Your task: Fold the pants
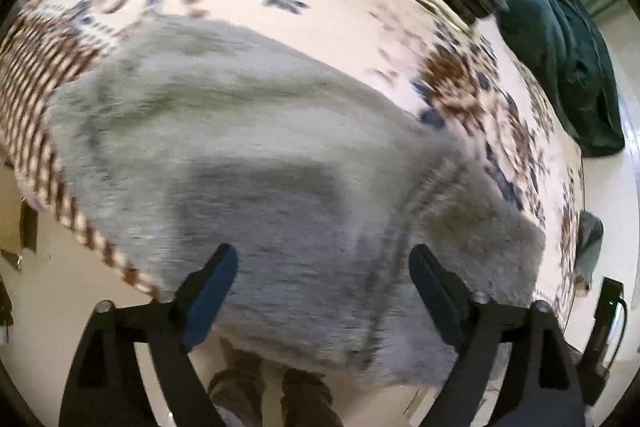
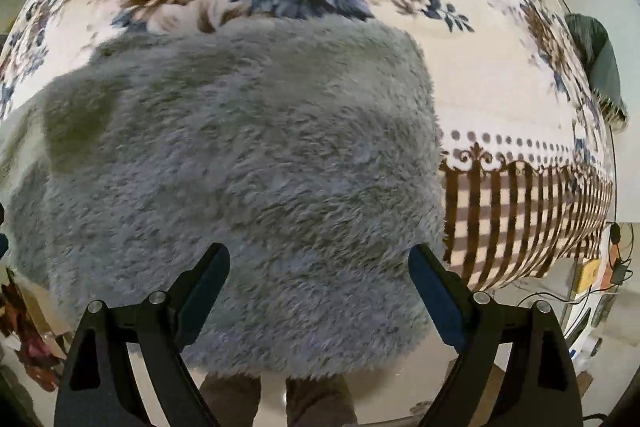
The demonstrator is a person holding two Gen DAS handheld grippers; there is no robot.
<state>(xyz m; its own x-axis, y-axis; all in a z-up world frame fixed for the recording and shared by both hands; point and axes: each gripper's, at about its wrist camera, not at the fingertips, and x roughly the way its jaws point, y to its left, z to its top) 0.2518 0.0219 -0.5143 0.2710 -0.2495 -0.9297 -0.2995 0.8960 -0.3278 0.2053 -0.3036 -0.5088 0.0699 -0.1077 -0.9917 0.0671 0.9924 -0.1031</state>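
Fuzzy grey fleece pants lie bunched flat on a cream blanket with brown and blue flowers, hanging a bit over its near edge. Both tools hover right above them: left hand-held gripper and right hand-held gripper each have jaws spread wide, nothing pinched. Dark green folded clothes sit at the far edge, left view is pretty blurry.
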